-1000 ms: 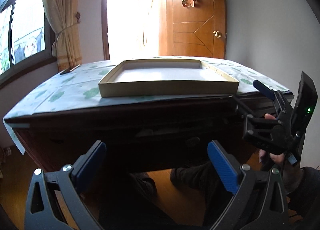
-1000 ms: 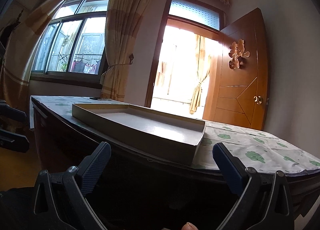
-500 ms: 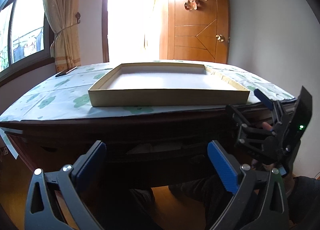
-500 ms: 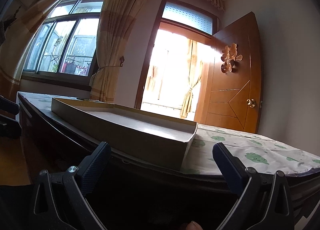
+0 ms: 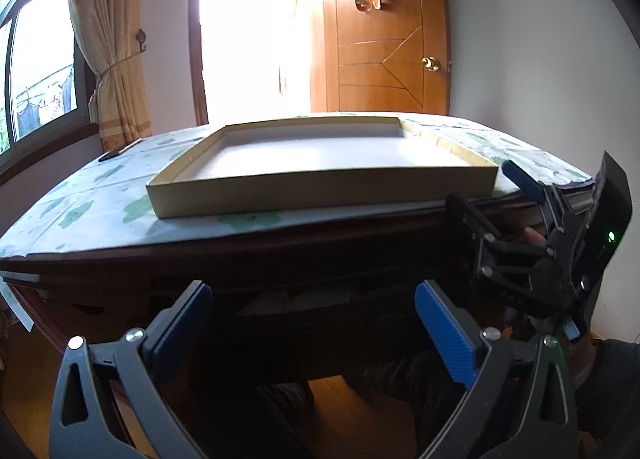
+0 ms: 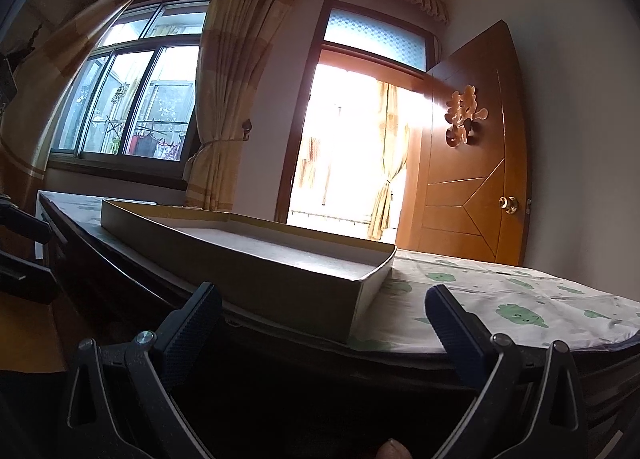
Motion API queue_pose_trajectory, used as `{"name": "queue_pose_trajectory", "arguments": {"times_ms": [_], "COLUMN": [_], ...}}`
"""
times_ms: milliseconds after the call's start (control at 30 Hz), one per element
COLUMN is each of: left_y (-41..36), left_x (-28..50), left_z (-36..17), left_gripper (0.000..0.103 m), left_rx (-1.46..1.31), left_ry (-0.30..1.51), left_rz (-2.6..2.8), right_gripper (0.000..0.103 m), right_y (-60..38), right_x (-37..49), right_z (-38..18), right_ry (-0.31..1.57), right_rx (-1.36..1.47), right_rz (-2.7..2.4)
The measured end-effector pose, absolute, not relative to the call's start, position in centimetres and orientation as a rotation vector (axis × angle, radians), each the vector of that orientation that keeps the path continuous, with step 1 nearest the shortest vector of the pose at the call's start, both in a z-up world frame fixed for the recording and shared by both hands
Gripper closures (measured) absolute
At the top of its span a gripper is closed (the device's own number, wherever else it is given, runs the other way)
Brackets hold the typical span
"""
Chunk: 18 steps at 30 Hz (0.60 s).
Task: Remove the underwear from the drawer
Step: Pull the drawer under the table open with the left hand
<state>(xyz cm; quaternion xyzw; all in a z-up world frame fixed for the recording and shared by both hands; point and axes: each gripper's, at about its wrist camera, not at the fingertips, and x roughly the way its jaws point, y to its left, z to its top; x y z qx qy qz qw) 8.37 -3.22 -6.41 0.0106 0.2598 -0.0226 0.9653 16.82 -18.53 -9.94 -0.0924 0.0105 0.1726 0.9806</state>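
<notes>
The dark wooden drawer front (image 5: 304, 323) sits under the table edge, straight ahead of my left gripper (image 5: 312, 319), which is open with nothing between its blue pads. A narrow gap above the drawer front shows a pale strip (image 5: 292, 301); no underwear can be made out. My right gripper (image 5: 484, 189), held by a hand, hovers open at the table's right front corner. In its own view the right gripper (image 6: 322, 323) is open and empty, facing the table edge and the tray's corner.
A shallow cardboard tray (image 5: 320, 195) (image 6: 256, 275) lies on the cloud-print tablecloth (image 5: 80, 211) (image 6: 520, 311). A dark flat object (image 5: 118, 151) lies at the far left edge. Behind are a wooden door (image 5: 384, 59), a bright doorway and curtained windows. Legs show under the table.
Both grippers have risen and come closer to the table front; more of the tabletop and tray shows. The right gripper now sits level with the table edge. Both stayed open.
</notes>
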Motion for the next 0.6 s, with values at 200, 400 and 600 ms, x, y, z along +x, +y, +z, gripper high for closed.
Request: {"name": "queue_pose_trajectory", "arguments": {"times_ms": [200, 400, 600], "left_y": [-3.2, -3.4, -3.5], "left_x": [7.5, 6.6, 5.9], "left_z": [-6.8, -6.8, -6.7], "left_gripper": [0.000, 0.000, 0.000], "left_rx": [0.006, 0.017, 0.021], "left_ry": [0.548, 0.539, 0.537], "left_rz": [-0.050, -0.050, -0.063], "right_gripper": [0.001, 0.001, 0.001], "right_y": [-18.6, -19.0, -18.3], "right_x": [16.3, 15.7, 14.9], "right_z": [-9.9, -9.7, -10.6], "right_ry": [0.031, 0.046, 0.066], "right_rx": [-0.190, -0.188, -0.273], "right_rz": [0.325, 0.297, 0.274]}}
